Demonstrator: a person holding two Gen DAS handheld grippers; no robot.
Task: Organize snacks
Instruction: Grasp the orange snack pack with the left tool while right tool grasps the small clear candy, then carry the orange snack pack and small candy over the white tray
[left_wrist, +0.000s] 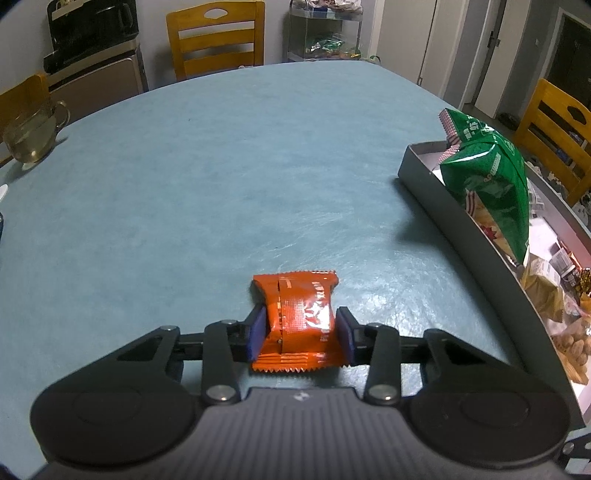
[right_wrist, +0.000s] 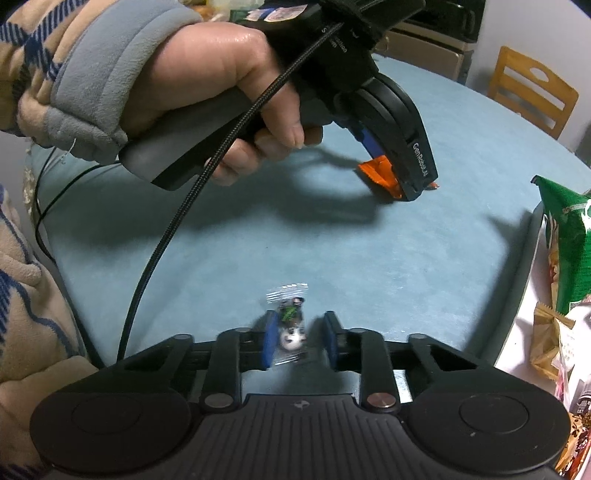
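An orange snack packet (left_wrist: 295, 314) lies on the blue tablecloth (left_wrist: 221, 184), pinched at its middle between the blue pads (left_wrist: 258, 334) of my left gripper (left_wrist: 301, 332), which is shut on it. From the right wrist view, that left gripper (right_wrist: 410, 184) points down onto the orange packet (right_wrist: 378, 171), held by a hand (right_wrist: 221, 85). A small clear-wrapped candy (right_wrist: 291, 332) lies blurred between the pads of my right gripper (right_wrist: 299, 341). The left pad (right_wrist: 271, 341) touches it, while the right pad stands slightly apart.
A grey box (left_wrist: 443, 218) at the right holds a green chip bag (left_wrist: 487, 184) and several other snacks. A glass mug (left_wrist: 33, 136) stands far left. Wooden chairs (left_wrist: 216, 40) surround the table. A black cable (right_wrist: 166, 240) hangs from the left gripper.
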